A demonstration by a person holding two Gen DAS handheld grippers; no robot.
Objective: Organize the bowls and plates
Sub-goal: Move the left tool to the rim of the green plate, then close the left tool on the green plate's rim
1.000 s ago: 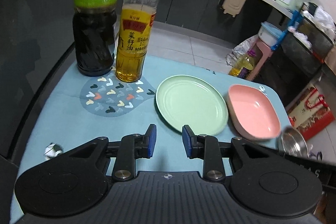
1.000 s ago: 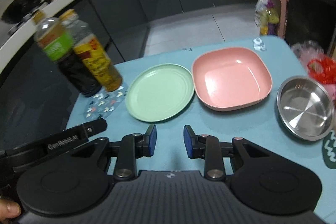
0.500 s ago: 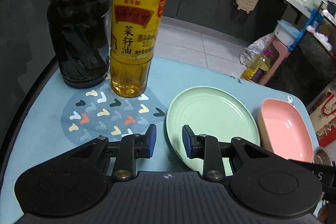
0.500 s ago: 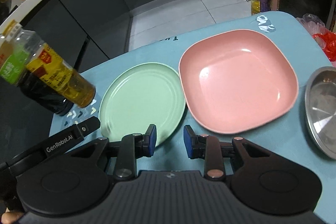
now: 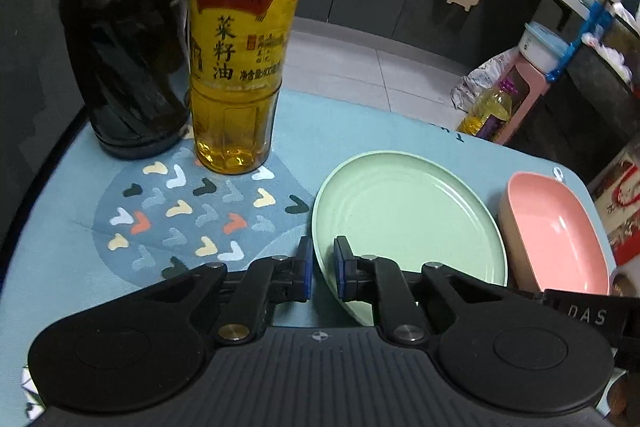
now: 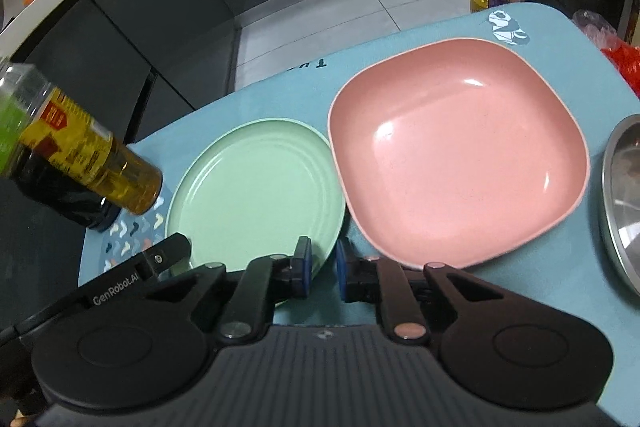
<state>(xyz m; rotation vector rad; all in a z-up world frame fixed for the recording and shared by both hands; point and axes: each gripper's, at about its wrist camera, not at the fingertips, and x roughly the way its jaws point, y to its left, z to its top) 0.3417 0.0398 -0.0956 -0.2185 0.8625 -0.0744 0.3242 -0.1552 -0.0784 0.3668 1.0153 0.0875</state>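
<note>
Pale green and round, a plate (image 5: 408,215) lies flat on a light blue surface (image 5: 60,227), and both hand-held grippers have just closed on its near rim. The left hand-held gripper (image 5: 320,267) has its blue pads (image 5: 307,267) narrowed onto the plate's near-left edge, the rim running between them. In the right wrist view, the right hand-held gripper (image 6: 322,269) stands at the plate's near-right edge with its jaws narrow and the rim between its pads. A pink square bowl (image 6: 460,155) sits just beside the green plate on the right, their rims almost touching. Farther right, part of a steel dish (image 6: 624,203) shows at the frame edge. To the left, a yellow oil bottle (image 5: 240,67) and a dark vinegar bottle (image 5: 124,47) stand upright, side by side, on a round patterned mat (image 5: 180,219).
</note>
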